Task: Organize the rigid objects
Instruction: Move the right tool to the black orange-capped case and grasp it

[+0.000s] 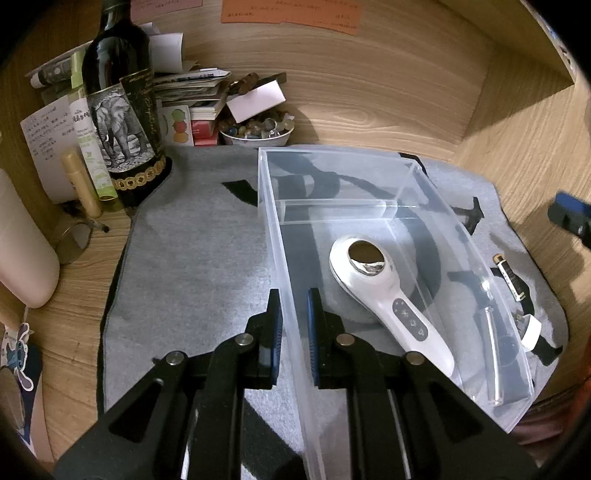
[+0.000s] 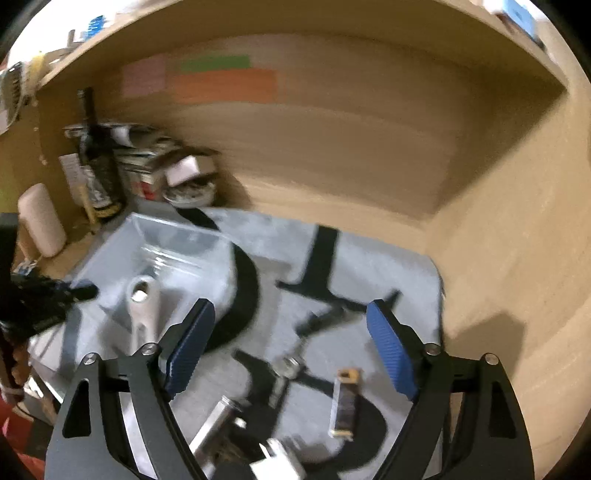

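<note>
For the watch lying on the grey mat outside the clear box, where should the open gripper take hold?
Probably across the watch at its rectangular case, from above, with the right gripper. It lies flat on the mat, so only its narrow sides offer the fingers a hold.

A home desk nook is suggested by wood-grain walls [image 1: 369, 92], a wine bottle [image 1: 118, 103], stacked papers [image 1: 192, 88] (cluttered) and sticky notes [image 1: 291, 14].
</note>
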The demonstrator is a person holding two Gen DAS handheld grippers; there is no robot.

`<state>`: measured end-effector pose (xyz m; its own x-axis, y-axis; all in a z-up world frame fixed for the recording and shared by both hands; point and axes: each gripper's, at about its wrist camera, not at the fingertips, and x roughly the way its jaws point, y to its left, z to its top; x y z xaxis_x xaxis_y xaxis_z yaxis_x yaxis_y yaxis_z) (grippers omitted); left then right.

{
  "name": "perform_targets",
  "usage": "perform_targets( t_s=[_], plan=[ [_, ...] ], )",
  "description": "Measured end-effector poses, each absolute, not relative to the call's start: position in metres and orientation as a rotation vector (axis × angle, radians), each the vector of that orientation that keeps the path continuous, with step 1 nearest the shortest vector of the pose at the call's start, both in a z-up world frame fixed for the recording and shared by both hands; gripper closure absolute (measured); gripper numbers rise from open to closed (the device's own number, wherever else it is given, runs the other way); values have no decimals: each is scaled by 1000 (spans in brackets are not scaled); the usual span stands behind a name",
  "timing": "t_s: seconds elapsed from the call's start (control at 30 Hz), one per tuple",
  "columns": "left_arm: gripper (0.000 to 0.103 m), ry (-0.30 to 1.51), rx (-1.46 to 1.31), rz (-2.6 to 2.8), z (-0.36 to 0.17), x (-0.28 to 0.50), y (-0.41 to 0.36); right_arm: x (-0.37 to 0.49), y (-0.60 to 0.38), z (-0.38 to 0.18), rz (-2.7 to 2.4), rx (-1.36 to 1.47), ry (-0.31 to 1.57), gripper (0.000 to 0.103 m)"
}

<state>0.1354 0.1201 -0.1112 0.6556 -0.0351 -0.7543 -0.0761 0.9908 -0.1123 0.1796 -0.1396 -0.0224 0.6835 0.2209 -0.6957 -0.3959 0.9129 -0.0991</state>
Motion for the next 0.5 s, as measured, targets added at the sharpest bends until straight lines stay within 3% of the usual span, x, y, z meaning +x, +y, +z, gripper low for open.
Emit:
perform_targets(
  t_s=[0.5],
  plan=[
    [91, 867, -134, 53, -110, 136, 117, 197, -206, -110, 231, -132, 962, 20]
  ],
)
